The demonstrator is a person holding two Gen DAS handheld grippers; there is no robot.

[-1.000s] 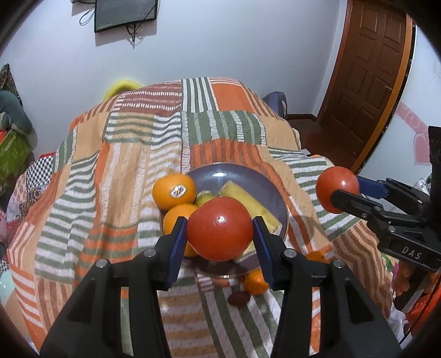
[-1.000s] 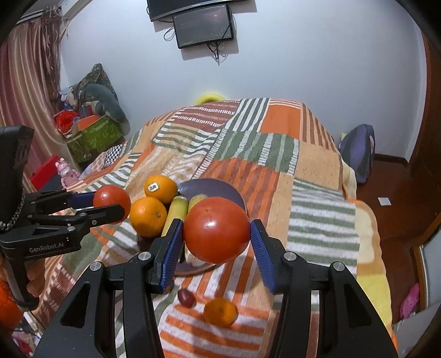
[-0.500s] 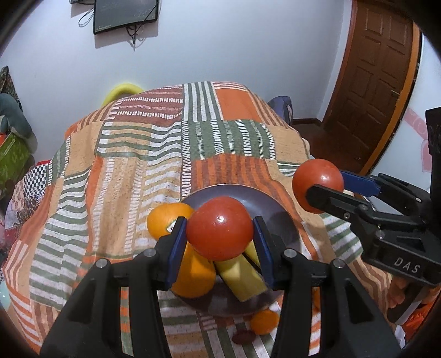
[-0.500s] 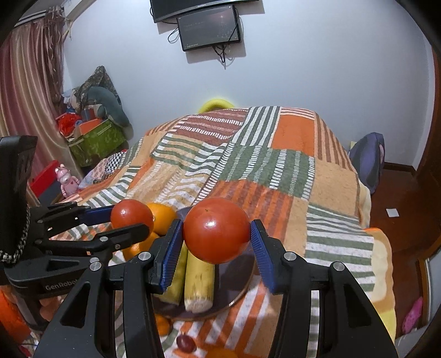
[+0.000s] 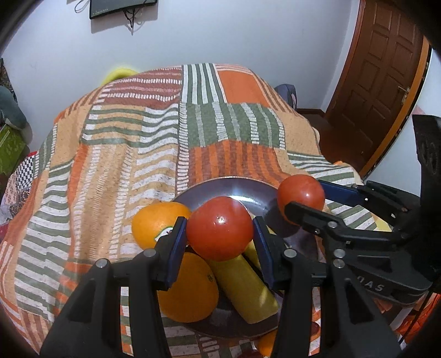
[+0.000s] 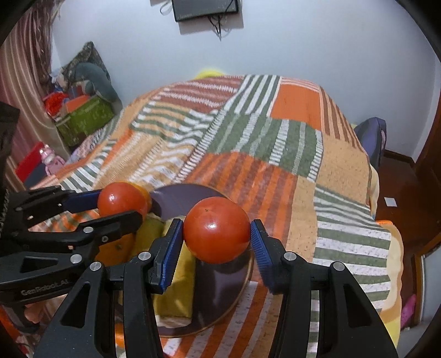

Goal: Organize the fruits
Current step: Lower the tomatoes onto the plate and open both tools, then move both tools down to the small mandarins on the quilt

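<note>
White walls (image 5: 248,33), wall screen (image 6: 205,8) — brown door (image 5: 383,71), striped bedspread (image 5: 132,148).

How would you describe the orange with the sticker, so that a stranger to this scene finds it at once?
Look at the striped patchwork blanket, then at the dark round plate lying on it. At the plate's left edge, in the left wrist view, sit two oranges beside a yellow fruit. The sticker orange is the farther one; only it bears a label, unlike the plain orange nearer the camera.
</note>
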